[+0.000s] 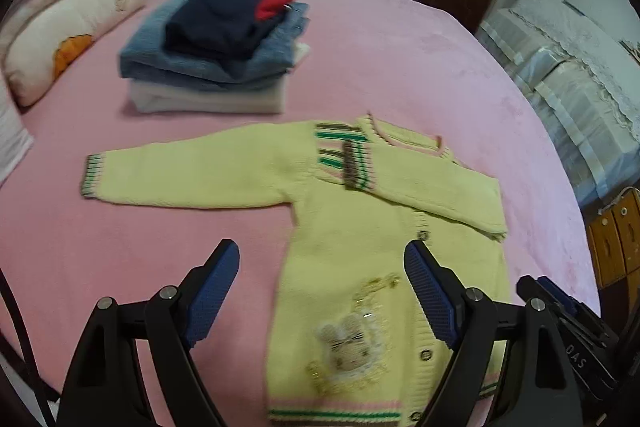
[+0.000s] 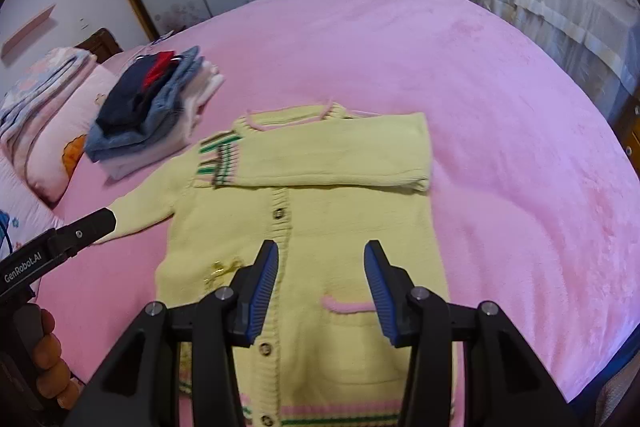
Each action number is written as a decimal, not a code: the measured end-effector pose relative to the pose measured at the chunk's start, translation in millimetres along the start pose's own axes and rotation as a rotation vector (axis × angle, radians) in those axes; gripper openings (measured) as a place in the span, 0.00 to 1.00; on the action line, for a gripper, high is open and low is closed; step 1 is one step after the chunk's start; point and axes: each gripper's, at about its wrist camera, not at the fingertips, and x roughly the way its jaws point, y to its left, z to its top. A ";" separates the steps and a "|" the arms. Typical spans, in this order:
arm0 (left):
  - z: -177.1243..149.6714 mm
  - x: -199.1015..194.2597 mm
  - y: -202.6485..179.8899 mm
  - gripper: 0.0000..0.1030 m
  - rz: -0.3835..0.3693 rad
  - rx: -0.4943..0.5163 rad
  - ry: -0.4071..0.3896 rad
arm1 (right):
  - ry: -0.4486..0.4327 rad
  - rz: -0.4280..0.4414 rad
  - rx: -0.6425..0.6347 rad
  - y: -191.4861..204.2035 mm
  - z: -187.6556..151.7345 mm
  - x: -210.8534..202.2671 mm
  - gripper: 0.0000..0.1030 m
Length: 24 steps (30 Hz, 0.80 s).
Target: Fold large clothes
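Observation:
A yellow knitted cardigan (image 1: 360, 227) lies flat, front up, on the pink bed; it also shows in the right wrist view (image 2: 312, 223). Its right sleeve (image 2: 332, 155) is folded across the chest. Its left sleeve (image 1: 192, 171) lies stretched out to the left. My left gripper (image 1: 322, 259) is open and empty, above the cardigan's lower left part. My right gripper (image 2: 321, 259) is open and empty above the cardigan's lower middle, near the pink-edged pocket (image 2: 344, 307).
A stack of folded clothes (image 1: 216, 43) sits further back on the bed (image 1: 400, 47), also in the right wrist view (image 2: 148, 107). Pillows and folded bedding (image 1: 68, 15) lie at the left. Covered furniture (image 1: 568, 79) and a wooden cabinet (image 1: 616, 235) stand to the right.

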 end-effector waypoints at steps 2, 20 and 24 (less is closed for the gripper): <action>-6.2 -12.3 18.0 0.81 -0.002 -0.025 -0.017 | -0.007 0.014 -0.027 14.4 -3.2 -4.2 0.44; -24.9 75.5 208.5 0.66 -0.245 -0.527 -0.064 | 0.059 0.079 -0.218 132.4 -14.6 64.1 0.44; -17.2 113.6 231.5 0.46 -0.271 -0.606 -0.043 | 0.079 0.077 -0.220 139.9 -11.4 84.2 0.44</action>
